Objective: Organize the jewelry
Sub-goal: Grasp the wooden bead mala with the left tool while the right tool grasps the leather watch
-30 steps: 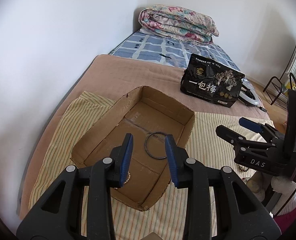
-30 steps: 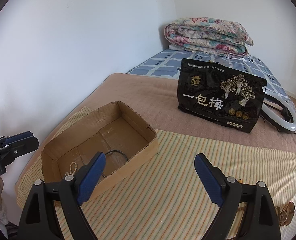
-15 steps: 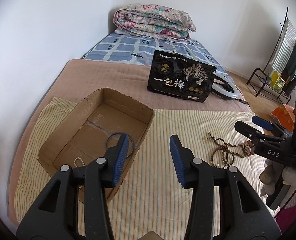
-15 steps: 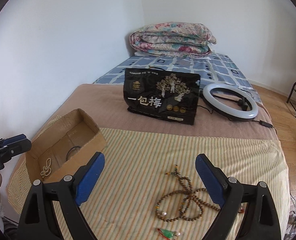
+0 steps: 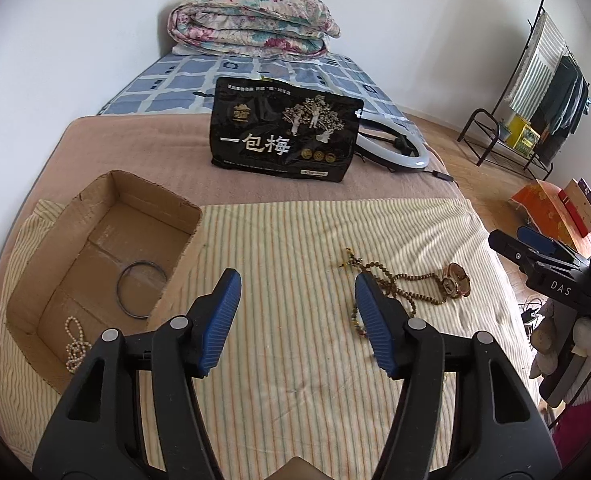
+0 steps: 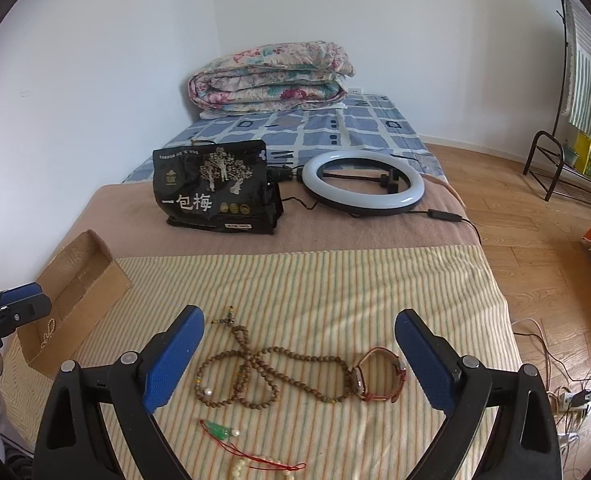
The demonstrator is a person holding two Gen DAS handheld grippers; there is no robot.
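On bed, left wrist view: left gripper (image 5: pixel 295 292) spread wide, empty, above striped cloth (image 5: pixel 295 240).
Box: cardboard box (image 5: pixel 47 280) at left holds black ring (image 5: pixel 141 289) and pearl strand (image 5: pixel 75 344).
Right wrist view: right gripper (image 6: pixel 299 338) spread wide, empty.
Jewelry: wooden bead necklace (image 6: pixel 263 372), watch (image 6: pixel 375 378), green pendant (image 6: pixel 219 430) on cloth between and below its fingers.

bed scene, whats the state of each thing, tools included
left tool: open, empty
right tool: open, empty, over the beads
box: open top, holds a black ring and pearl string
beads: loose on the striped cloth
watch: on the cloth, beside the beads
green pendant: on the cloth
quilt: folded
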